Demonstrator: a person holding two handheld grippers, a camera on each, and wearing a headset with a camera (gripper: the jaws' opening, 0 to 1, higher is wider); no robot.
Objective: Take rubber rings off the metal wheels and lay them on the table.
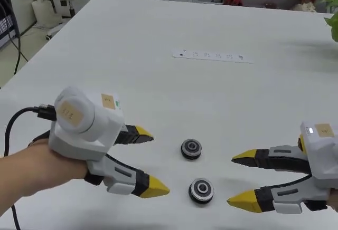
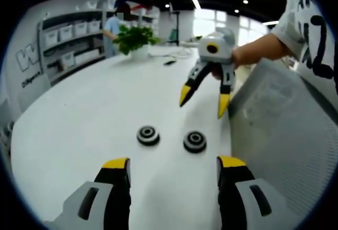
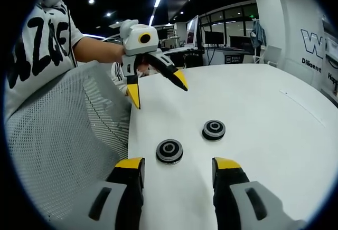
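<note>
Two wheels [image 1: 191, 149] lie near the worktop's [image 1: 158, 56] near edge, between left gripper [image 1: 153, 161] and right gripper [image 1: 235, 179], both with jaws apart.

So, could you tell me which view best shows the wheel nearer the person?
The right gripper view: the nearer wheel lies just ahead of the right gripper, clearly detailed. The head view shows it from above; the left gripper view, farther off.

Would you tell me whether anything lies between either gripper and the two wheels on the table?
Nothing visible does. The left gripper and right gripper are both open, flanking the near wheel and far wheel, with just bare white table between each gripper and the wheels.
</note>
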